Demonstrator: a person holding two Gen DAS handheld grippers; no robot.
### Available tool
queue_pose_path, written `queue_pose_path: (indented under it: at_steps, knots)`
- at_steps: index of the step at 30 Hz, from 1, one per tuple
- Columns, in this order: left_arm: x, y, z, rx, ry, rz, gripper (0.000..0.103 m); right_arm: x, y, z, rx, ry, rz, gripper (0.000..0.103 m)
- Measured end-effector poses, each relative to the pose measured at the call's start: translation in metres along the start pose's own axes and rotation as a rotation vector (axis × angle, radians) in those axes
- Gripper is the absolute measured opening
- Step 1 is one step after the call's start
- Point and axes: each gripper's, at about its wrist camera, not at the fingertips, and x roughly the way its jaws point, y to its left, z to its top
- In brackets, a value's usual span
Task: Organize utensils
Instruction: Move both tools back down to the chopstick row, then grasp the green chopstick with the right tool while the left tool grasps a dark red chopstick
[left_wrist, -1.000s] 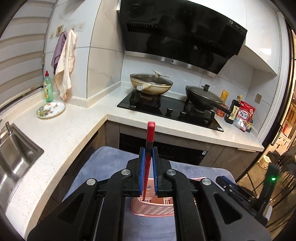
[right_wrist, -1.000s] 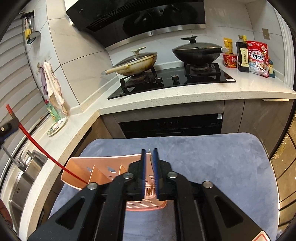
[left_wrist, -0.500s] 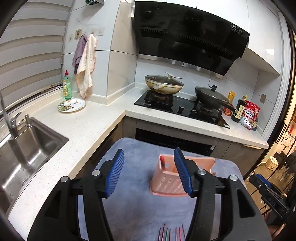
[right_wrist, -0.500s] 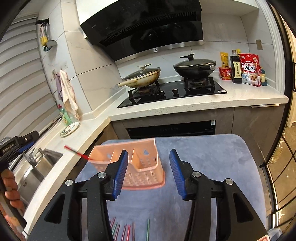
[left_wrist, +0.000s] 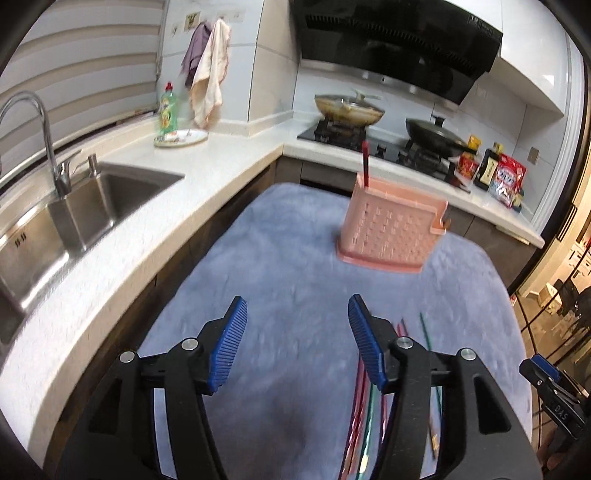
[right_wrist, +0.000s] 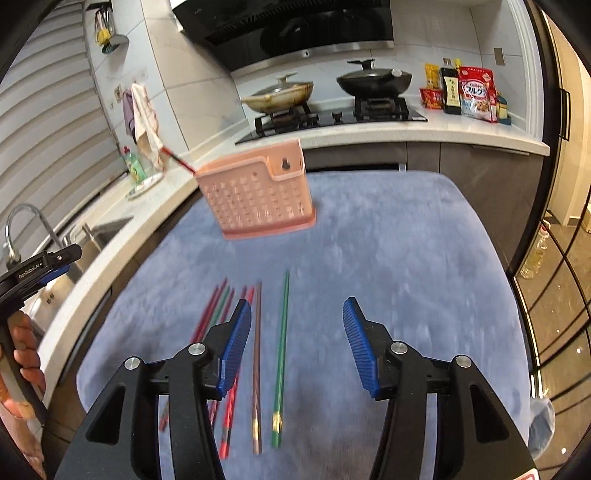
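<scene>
While both grippers hover over the blue-grey mat (right_wrist: 388, 236), the left gripper (left_wrist: 297, 338) and the right gripper (right_wrist: 297, 345) each have their fingers spread apart with nothing between them; the jaws have just been opening. A pink perforated utensil holder (right_wrist: 258, 195) stands upright on the mat's far part with one red chopstick (left_wrist: 365, 164) leaning in it. More loose chopsticks (right_wrist: 258, 347), red, brown and green, lie side by side on the mat near the right gripper. "GenRobot.AI" is printed on the left gripper's body (right_wrist: 31, 271); a red cereal bag (right_wrist: 478, 92) by the stove bears Japanese writing.
</scene>
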Motion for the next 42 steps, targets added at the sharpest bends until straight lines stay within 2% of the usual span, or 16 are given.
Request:
queue_pose_path:
  at_steps: [7, 12, 14, 17, 26, 36, 39, 42]
  knots:
    - [0.002, 0.009, -0.058, 0.022, 0.071, 0.03, 0.054, 0.012, 0.01, -0.05, -0.031, 0.067, -0.017, 0.051]
    - [0.002, 0.007, -0.082, 0.027, 0.095, 0.025, 0.054, 0.026, 0.016, -0.074, -0.048, 0.115, -0.021, 0.05]
    - [0.001, 0.006, -0.091, 0.038, 0.1, 0.025, 0.054, 0.029, 0.018, -0.08, -0.055, 0.123, -0.025, 0.047]
    - [0.002, 0.002, -0.099, 0.045, 0.113, 0.015, 0.054, 0.037, 0.02, -0.087, -0.058, 0.14, -0.031, 0.036]
    - [0.009, -0.002, -0.121, 0.053, 0.169, 0.001, 0.054, 0.056, 0.024, -0.095, -0.067, 0.179, -0.034, 0.014]
    - [0.012, -0.005, -0.13, 0.057, 0.195, -0.009, 0.054, 0.06, 0.027, -0.104, -0.091, 0.192, -0.031, 0.011]
    - [0.011, -0.009, -0.133, 0.064, 0.203, -0.019, 0.054, 0.06, 0.023, -0.103, -0.079, 0.192, -0.032, 0.007]
    - [0.01, -0.013, -0.137, 0.073, 0.209, -0.035, 0.054, 0.058, 0.019, -0.104, -0.065, 0.194, -0.028, 0.007]
